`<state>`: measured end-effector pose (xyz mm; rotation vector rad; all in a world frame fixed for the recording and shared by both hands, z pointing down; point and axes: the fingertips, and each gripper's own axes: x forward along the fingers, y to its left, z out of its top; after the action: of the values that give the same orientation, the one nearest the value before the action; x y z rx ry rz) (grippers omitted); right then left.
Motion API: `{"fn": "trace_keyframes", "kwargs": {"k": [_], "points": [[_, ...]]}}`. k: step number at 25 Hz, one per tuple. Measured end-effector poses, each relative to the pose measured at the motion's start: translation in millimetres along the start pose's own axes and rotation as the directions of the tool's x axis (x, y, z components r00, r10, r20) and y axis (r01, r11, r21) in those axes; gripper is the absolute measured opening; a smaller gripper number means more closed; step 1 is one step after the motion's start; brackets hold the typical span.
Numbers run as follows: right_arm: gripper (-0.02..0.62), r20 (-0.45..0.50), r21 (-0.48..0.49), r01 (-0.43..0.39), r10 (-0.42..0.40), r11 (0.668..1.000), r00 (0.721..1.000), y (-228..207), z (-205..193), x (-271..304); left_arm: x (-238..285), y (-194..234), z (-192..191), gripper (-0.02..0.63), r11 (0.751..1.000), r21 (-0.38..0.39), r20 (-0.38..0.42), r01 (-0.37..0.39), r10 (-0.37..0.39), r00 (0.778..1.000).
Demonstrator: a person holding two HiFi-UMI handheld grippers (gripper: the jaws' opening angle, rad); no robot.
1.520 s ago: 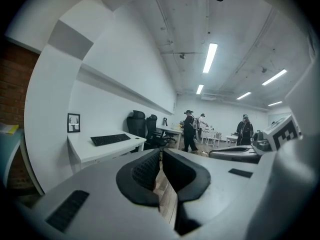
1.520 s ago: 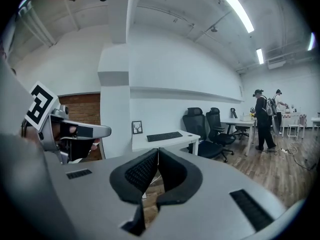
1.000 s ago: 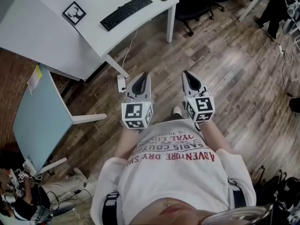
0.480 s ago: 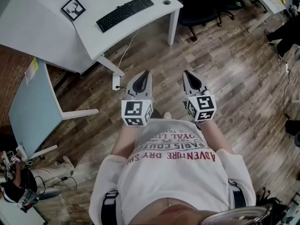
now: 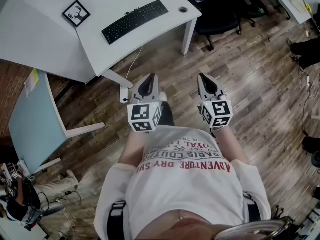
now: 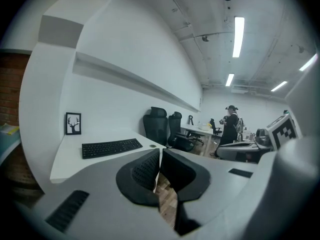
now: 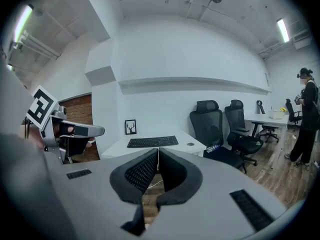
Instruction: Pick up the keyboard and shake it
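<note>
A black keyboard (image 5: 135,21) lies on a white desk (image 5: 60,39) well ahead of me; it also shows in the left gripper view as the keyboard (image 6: 111,147) and in the right gripper view as the keyboard (image 7: 152,142). My left gripper (image 5: 150,79) and right gripper (image 5: 202,79) are held side by side over the wooden floor, far short of the desk. Both are shut with nothing between their jaws. In their own views the left gripper (image 6: 160,154) and the right gripper (image 7: 158,153) show their tips touching.
A framed deer picture (image 5: 76,13) stands on the desk left of the keyboard. A cable hangs from the desk to a socket block (image 5: 124,95) on the floor. Black office chairs (image 5: 220,11) stand to the desk's right. A pale blue table (image 5: 35,129) is at the left. A person (image 6: 231,126) stands far off.
The view has moved closer to the desk; the keyboard and desk sit slightly lower and further right in the head view. Both grippers stay shut and level.
</note>
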<state>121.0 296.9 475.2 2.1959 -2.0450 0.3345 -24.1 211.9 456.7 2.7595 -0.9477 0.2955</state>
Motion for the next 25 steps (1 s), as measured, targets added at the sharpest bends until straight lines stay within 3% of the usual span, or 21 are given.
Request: {"fn": "trace_keyframes", "kwargs": {"k": [9, 16, 25], "points": [[0.026, -0.005, -0.062, -0.022, 0.021, 0.998, 1.000, -23, 57, 156, 116, 101, 59, 0.038, 1.000, -0.012, 0.016, 0.001, -0.001, 1.000], [0.026, -0.017, -0.044, -0.012, 0.012, 0.999, 1.000, -24, 77, 268, 183, 180, 81, 0.038, 1.000, -0.027, 0.011, -0.009, 0.009, 1.000], [0.026, -0.028, -0.073, -0.094, 0.092, 0.993, 0.995, -13, 89, 357, 207, 258, 73, 0.038, 0.988, -0.079, -0.027, -0.131, 0.129, 0.991]]}}
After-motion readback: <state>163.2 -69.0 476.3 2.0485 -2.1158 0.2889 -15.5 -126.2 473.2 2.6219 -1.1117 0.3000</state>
